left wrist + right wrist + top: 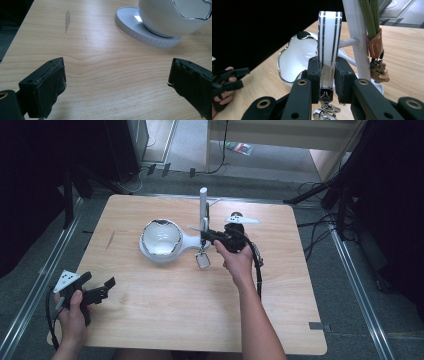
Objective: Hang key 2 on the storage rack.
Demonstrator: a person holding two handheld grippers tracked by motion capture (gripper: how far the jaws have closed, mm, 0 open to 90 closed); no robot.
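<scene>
A white egg-shaped bowl (161, 239) with a chrome rim sits on a round white base (140, 27) at the table's middle. A white post (203, 205) rises just right of it. My right gripper (205, 236) is at the post, shut on a white strap (329, 37) with black stripes, which stands upright between the pads. A metal clasp (325, 112) hangs under the strap. A green cord (369, 15) with a brown leather tag (375, 46) hangs on the post (357, 37). My left gripper (100, 287) rests open near the front left edge, pointing at the bowl (165, 17).
The wooden table (175, 320) has bare surface in front of the bowl and to the right. A dark smear (67, 20) marks the wood at the left. Dark stands and cables (320, 195) surround the table on the floor.
</scene>
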